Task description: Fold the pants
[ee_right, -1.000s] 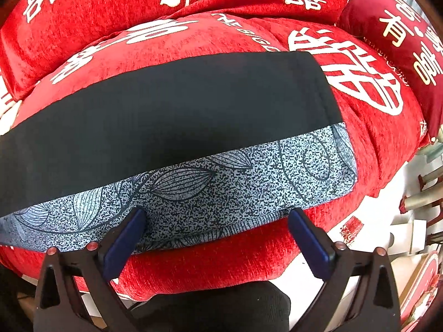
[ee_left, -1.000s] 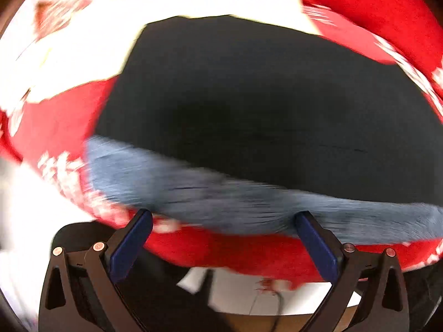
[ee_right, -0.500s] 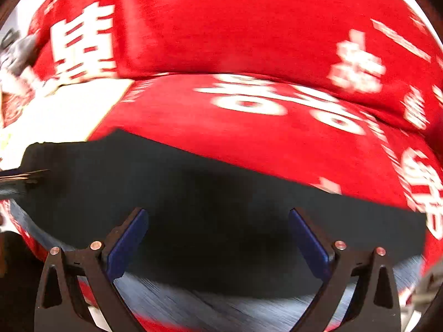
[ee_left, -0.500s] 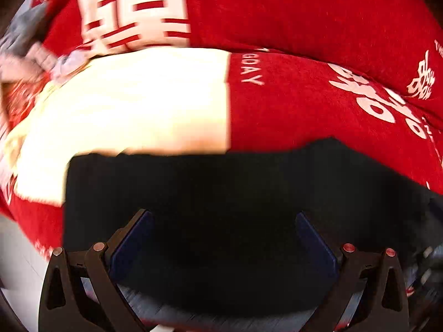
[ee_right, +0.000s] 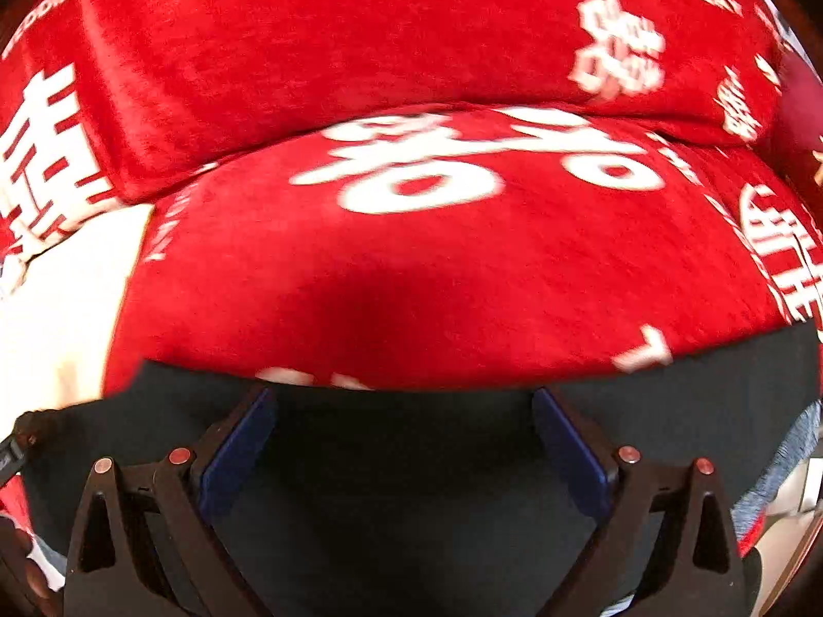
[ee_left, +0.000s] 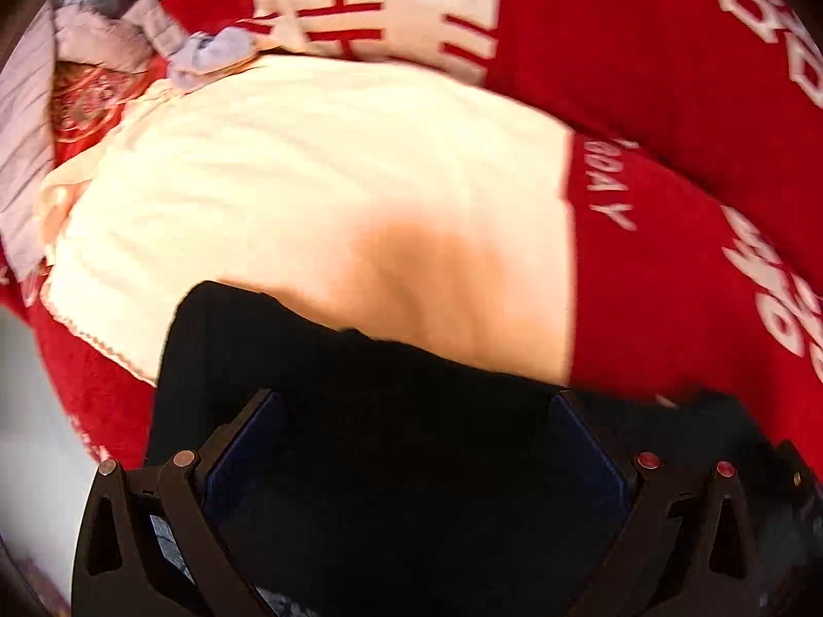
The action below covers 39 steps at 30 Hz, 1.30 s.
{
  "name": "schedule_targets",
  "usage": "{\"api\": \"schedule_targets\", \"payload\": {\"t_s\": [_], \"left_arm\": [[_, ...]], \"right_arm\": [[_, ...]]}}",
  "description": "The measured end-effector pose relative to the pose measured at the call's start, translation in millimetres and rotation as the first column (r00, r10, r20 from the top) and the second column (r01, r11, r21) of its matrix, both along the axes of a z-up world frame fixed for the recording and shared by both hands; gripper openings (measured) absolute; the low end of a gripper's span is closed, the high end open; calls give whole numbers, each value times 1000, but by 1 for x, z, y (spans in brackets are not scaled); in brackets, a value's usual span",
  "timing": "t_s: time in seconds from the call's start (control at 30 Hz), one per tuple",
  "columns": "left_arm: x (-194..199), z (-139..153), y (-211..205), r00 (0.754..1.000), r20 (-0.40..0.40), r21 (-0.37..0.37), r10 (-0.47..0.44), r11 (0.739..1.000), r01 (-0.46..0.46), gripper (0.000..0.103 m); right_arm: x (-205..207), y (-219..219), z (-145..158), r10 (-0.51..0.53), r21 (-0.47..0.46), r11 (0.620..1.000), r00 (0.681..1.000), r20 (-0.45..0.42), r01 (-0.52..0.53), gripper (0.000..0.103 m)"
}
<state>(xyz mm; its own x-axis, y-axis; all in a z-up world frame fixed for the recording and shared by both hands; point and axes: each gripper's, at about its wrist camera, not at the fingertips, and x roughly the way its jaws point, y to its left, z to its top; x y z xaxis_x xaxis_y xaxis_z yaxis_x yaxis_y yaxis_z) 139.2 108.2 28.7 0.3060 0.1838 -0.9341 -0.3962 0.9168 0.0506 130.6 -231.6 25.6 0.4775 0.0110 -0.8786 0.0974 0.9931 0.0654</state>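
The black pants [ee_right: 411,463] lie crosswise under both hand-held grippers, far edge just ahead of the fingertips. The left hand-held gripper [ee_left: 416,401] and right hand-held gripper [ee_right: 404,396] gape empty, the left one nearer the pants' left end.

A plush red sofa cover printed with large white characters [ee_right: 463,277] is seen spread over the seat and the back cushions. Black fabric pants [ee_right: 411,488] are laid flat across the front of the seat. A cream-white cloth [ee_left: 308,195] is spread on the seat, with the pants' far edge overlapping its front part.
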Motion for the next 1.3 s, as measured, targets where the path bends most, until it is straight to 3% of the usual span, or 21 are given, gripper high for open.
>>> {"api": "schedule_targets", "payload": {"t_s": [0.1,0.2,0.3,0.4,0.47,0.53,0.6,0.67,0.77,0.83,0.9,0.97,1.07,1.2,1.27,1.3], "left_arm": [[0,-24,2,998,-50,20,36,999,-35,103],[-10,-27,3,999,-44,43,13,999,-11,103],[-13,-27,0,999,-51,53,2,999,1,103],[-17,-18,-9,998,-61,77,7,997,-3,103],[-16,-10,-18,999,-42,50,-2,999,4,103],[-14,0,-44,999,-14,37,-44,998,45,103],[-11,7,-83,991,3,40,-131,991,131,103],[-7,8,-129,974,7,40,-228,973,227,103],[0,-4,-181,945,-17,36,-327,944,327,103],[4,-22,-196,936,-78,39,-342,937,346,103],[3,-22,-188,942,-43,13,-333,943,333,103],[5,-23,-170,948,-52,-35,-315,949,313,103],[6,-24,-139,964,-51,-55,-261,964,258,103],[-5,-22,-112,970,-54,-44,-236,971,234,103],[-17,-19,-113,973,-63,-29,-220,975,219,103],[-27,-16,-117,974,-61,-21,-217,976,216,103]], "right_arm": [[14,36,-13,55,-81,995,998,-18,-57,100],[14,13,-20,6,-87,996,1000,-8,-7,100],[8,-38,-18,-76,-119,990,997,-9,74,101],[-11,-116,-19,-196,-141,971,981,1,195,101],[-23,-165,-23,-265,-159,952,964,2,262,101],[-32,-211,-23,-331,-125,936,944,-1,328,102],[-41,-227,-11,-358,-98,929,934,22,358,102],[-48,-208,4,-310,-103,943,947,82,318,102],[-50,-140,1,-64,-61,996,995,80,68,102],[-52,-107,-12,58,-74,996,997,46,-54,102],[-52,-109,-27,57,-113,992,998,12,-56,102],[-55,-144,-29,15,-66,998,999,34,-13,102],[-62,-219,-29,-122,-85,989,992,24,124,102],[-82,-329,-32,-314,-28,949,950,-1,314,102],[-92,-347,-28,-342,-23,939,940,-5,342,101],[-97,-343,-21,-360,-67,931,933,-5,359,101]]}}
